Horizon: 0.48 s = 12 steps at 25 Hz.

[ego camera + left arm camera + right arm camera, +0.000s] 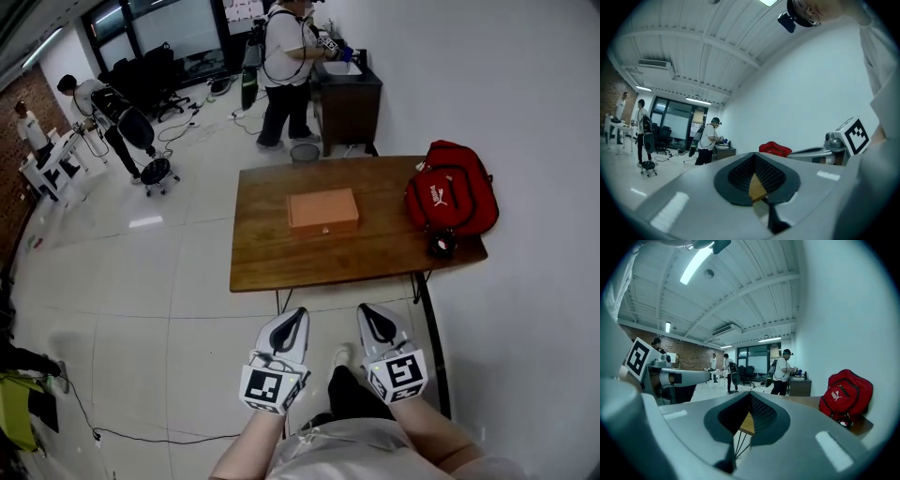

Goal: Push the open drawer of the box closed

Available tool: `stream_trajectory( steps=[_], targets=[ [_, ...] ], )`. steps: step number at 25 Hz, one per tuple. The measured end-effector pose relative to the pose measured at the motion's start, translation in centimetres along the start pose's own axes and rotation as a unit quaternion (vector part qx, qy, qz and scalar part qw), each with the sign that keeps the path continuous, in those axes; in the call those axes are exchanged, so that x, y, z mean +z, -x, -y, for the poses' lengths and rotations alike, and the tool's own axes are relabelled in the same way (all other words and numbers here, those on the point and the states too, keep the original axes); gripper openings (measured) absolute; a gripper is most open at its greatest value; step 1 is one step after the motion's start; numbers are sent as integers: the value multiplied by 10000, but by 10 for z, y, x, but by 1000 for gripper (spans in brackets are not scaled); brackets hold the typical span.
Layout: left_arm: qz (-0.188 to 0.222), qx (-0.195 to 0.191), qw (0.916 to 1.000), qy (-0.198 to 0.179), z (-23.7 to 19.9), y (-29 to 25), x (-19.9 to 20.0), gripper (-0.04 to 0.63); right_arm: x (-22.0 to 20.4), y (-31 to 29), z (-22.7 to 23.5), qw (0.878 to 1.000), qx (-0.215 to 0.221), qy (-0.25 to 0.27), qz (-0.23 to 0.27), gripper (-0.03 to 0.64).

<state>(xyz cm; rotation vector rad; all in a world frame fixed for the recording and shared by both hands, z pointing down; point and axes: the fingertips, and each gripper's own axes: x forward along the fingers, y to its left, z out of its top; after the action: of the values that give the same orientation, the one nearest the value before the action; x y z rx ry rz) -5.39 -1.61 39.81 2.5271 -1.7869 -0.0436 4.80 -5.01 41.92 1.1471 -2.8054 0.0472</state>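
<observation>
Left tongs [296, 319] and right tongs [371, 317] are both pinched together, empty, well short of the brown wooden bench [258, 262] where the flat orange cardboard box [322, 211] sits mid-top. That box looks light and unbraced, so a shove might just skate it backwards instead of closing it up.

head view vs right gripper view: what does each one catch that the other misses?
Head view only: the orange box lying on the table, and the right gripper from above, short of the table edge.
Right gripper view only: the ceiling light, and its own jaws closed with nothing between them.
Both: the table, the red backpack, the left gripper, and the person at the dark cabinet.
</observation>
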Motion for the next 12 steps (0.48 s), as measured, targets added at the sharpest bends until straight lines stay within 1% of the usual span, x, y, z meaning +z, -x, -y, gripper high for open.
stream_trajectory(
  steps=[5,9,12],
  targets=[
    [-17,87,10000,-45,12,29,-1,5,0,25,-13,10000,-13,42,17,6],
    [2,76,10000,-13,22,46,1,5,-2,39,-23,10000,6,37,-29,6],
    [97,102,9998,-139,25,50,6,5,0,42,-26,10000,80,47,4,6]
  ],
)
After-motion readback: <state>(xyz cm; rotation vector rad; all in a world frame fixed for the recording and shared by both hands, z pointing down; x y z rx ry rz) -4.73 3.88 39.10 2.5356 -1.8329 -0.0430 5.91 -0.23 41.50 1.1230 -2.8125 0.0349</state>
